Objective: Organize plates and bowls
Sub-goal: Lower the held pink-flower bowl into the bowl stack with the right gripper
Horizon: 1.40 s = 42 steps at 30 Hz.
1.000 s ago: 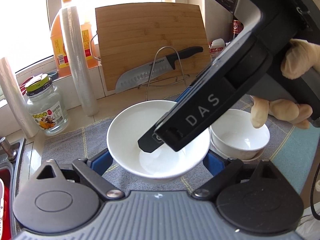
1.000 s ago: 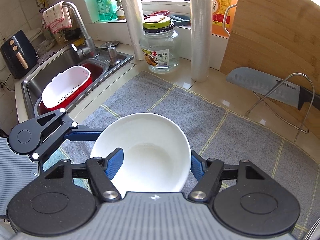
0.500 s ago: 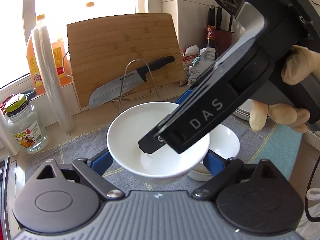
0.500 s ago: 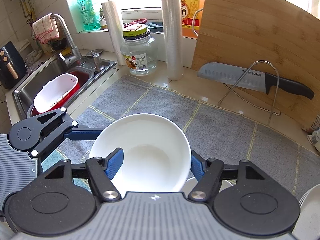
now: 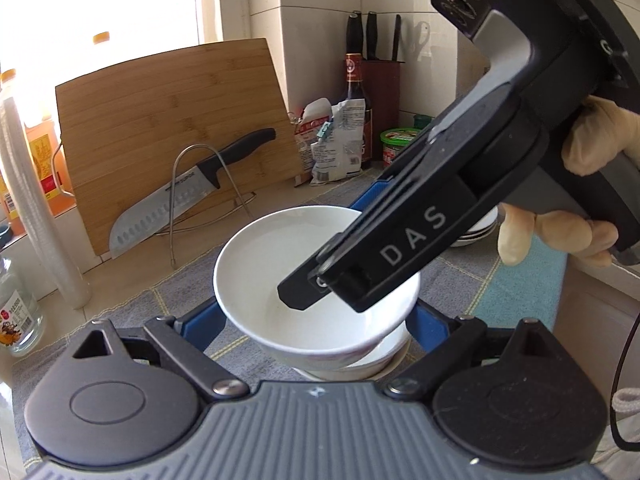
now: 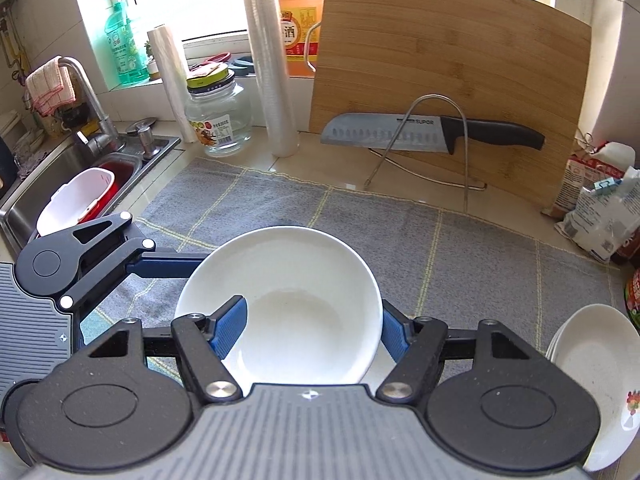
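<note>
White bowl point(image 6: 296, 300) clamped across its rim by right gripper point(image 6: 310, 330): one blue pad inside, the other on the outer wall. Left gripper point(image 5: 316, 326) spread wide, blue fingers point(image 5: 202, 322) flanking the bowl's sides; contact cannot be told. Bowl held above a second white bowl point(image 5: 384, 354), directly beneath both grippers on the grey mat point(image 6: 400, 240) covering the tabletop. Stacked plates point(image 6: 592, 380) to the right of right gripper. Gloved hand point(image 5: 560, 232) grips its handle.
</note>
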### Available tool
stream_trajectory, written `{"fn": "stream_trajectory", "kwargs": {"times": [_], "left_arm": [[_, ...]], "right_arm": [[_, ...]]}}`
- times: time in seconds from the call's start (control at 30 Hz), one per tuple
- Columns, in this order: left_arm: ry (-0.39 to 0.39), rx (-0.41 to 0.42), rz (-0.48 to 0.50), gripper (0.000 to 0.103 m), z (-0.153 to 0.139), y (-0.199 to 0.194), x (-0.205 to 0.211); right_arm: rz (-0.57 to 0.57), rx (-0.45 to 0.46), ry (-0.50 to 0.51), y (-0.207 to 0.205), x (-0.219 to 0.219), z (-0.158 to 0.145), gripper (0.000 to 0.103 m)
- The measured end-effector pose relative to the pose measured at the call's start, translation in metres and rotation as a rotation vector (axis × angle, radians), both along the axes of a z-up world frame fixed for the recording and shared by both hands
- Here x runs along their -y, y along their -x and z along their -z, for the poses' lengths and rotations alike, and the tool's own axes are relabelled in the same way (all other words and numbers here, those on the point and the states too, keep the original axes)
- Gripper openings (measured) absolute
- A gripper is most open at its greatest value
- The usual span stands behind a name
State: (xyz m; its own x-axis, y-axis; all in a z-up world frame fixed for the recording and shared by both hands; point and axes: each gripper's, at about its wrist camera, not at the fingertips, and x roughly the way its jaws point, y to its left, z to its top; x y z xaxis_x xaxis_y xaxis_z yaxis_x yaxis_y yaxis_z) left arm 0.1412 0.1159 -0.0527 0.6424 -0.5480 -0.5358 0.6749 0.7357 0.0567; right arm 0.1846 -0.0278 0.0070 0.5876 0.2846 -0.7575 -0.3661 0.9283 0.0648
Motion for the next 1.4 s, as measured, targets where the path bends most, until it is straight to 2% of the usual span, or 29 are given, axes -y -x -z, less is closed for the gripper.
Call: {"fn": "stream_trajectory", "kwargs": {"times": [0.3,0.8,1.4], "left_arm": [[-0.009,-0.032,0.038,0.095,0.012,-0.013,0.022],[-0.039,-0.093,0.029,0.095,0.023,-0.023,0.030],[-0.042,-0.123,0.028,0.095,0.026,-0.030,0.031]], "right_arm": [[0.053,-0.015,-0.002,-0.004,0.021,0.012,0.075],[0.052,-0.068,-0.021,-0.017,0.028,0.038,0.075],[0.046,-0.074,-0.019,-0.021,0.029,0.041,0.075]]}}
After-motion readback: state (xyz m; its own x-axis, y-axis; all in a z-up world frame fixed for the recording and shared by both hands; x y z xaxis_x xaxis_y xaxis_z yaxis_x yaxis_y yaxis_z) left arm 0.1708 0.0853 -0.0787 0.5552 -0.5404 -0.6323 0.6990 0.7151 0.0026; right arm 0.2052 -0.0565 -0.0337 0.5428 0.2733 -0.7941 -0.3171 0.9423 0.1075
